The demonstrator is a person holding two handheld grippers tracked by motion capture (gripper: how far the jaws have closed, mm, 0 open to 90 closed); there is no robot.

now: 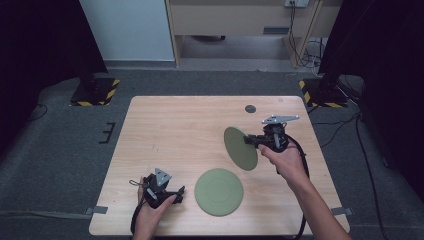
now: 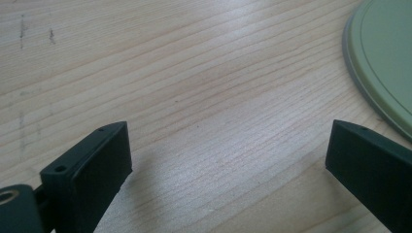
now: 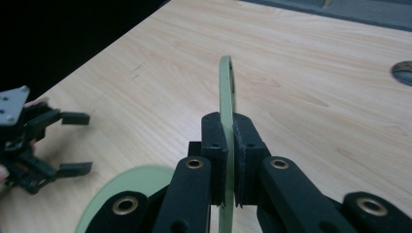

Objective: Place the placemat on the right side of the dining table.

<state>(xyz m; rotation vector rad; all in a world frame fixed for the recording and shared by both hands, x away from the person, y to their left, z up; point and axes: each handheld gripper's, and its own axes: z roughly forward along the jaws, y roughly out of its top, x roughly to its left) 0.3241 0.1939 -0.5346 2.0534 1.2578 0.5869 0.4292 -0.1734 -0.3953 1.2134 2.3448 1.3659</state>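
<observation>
Right gripper [image 3: 228,160] is pinching a green plate [image 1: 240,148] by its rim, holding it on edge above the table [image 1: 175,125], up and right of the flat plate [image 1: 219,192]. Left gripper [image 1: 172,192] is resting just left of that flat plate, jaws spread, empty. Held plate's lower rim is cut off in the right gripper view.

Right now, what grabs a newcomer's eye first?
The right tool holds a green plate by its rim, lifted and tilted on edge over the table's right half. A second green plate lies flat near the front edge, the open left tool just beside it.
</observation>
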